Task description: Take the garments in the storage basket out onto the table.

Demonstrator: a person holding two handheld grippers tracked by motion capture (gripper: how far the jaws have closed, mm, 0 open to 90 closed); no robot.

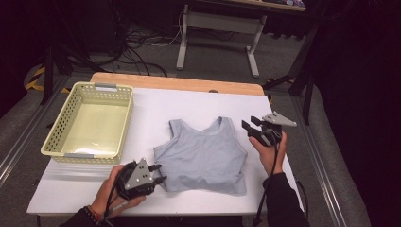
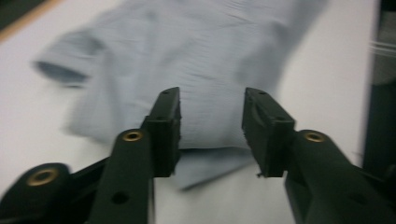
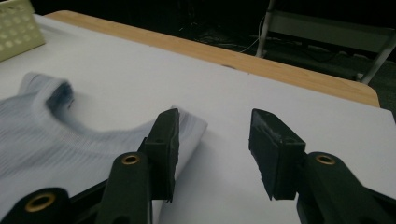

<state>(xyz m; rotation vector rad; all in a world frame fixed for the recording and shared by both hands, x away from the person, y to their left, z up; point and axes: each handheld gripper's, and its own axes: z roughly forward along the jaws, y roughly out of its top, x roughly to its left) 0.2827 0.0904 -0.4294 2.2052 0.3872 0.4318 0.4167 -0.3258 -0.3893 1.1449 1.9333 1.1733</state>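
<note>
A light blue-grey tank top (image 1: 201, 153) lies flat on the white table (image 1: 151, 104), straps toward the far side. My left gripper (image 1: 161, 173) hovers at the top's near left hem corner, jaws open and empty. In the left gripper view the open jaws (image 2: 212, 95) frame the blurred fabric (image 2: 210, 56) without touching it. My right gripper (image 1: 249, 122) is raised just right of the top's right shoulder, open. The right gripper view has its jaws (image 3: 215, 116) apart over bare table, with the strap (image 3: 56, 140) at the left.
A pale yellow perforated basket (image 1: 56, 125) stands on the table's left side; its corner appears in the right gripper view (image 3: 16, 28). A wooden strip (image 1: 179, 82) runs along the far table edge. Beyond it are white desk legs (image 1: 253, 52) and floor cables.
</note>
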